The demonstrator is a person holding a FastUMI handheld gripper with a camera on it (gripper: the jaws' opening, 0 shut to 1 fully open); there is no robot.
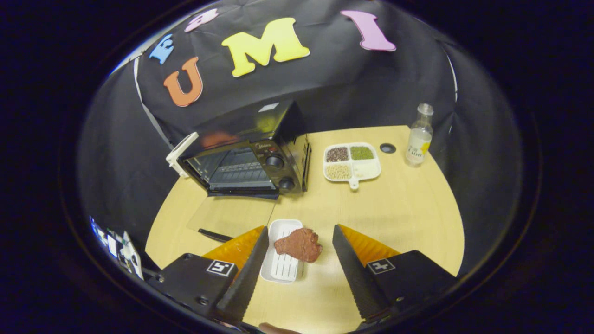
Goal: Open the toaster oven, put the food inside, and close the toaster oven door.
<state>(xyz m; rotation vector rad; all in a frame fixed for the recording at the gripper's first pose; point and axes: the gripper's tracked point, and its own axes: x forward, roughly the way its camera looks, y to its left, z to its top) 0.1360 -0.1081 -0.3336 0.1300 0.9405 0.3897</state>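
the gripper [299, 253] is spread wide and grasps nothing; between its two fingers [248, 273] lies one piece of brown food [299, 244], resting on the right edge of one white ribbed tray [280, 260] and partly over the tabletop [408, 208]; neither finger touches it; beyond the fingers stands one black toaster oven [250, 157] with its door [232, 220] let down flat toward the gripper, the handle at its near edge; the wooden strip between food and oven mouth is free; the oven has two knobs [274, 162] on its right side; to the right of the oven lies one white dish with four compartments of grains [351, 162], further right one small bottle [419, 137] near the far edge, and one dark round hole [387, 148] between them, all well apart from the food.
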